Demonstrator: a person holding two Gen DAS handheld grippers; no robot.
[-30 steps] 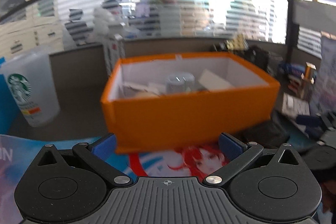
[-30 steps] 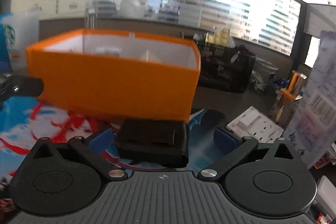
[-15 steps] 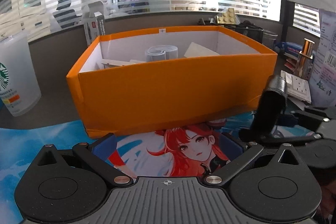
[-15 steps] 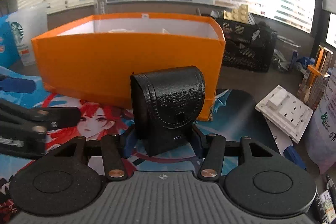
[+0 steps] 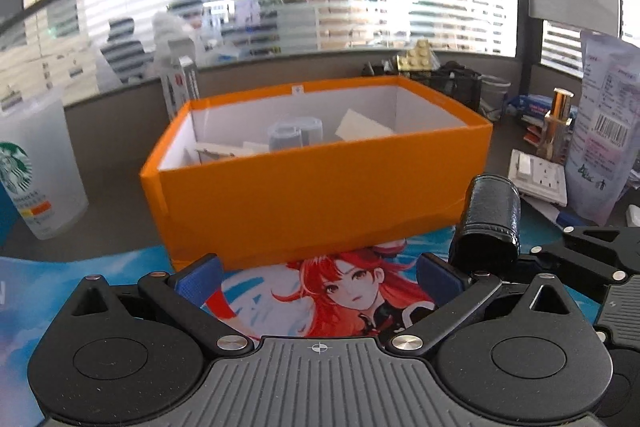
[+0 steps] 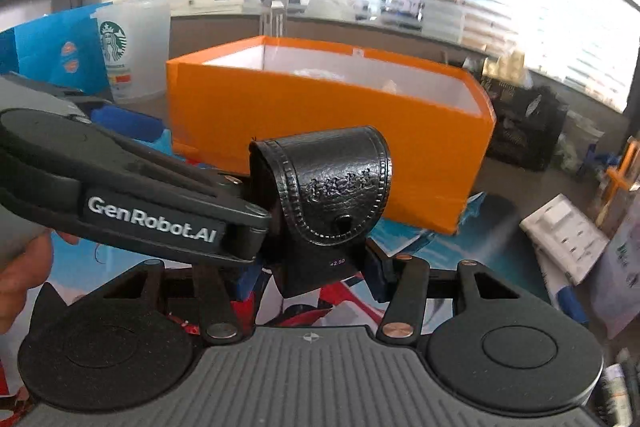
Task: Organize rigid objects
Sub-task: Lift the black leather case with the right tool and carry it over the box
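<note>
Orange box [image 6: 320, 131] at twelve o'clock, black leather case [image 6: 332, 203] clenched in the right gripper [image 6: 320, 267] just short of its near wall.
Held low, the case could tip or clip the rim; only the right view shows the empty, wide-spread left gripper [image 5: 318, 277] crowding it at nine o'clock.

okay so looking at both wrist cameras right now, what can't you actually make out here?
- Orange box contents: right wrist view, near wall hides them; left wrist view shows only blurred shapes inside.
- Black leather case bottom: right wrist view, right tongs cover it.
- Embossed lettering on the case flap: too small to read.
- Starbucks cup: left wrist view, cut off by the left edge.
</note>
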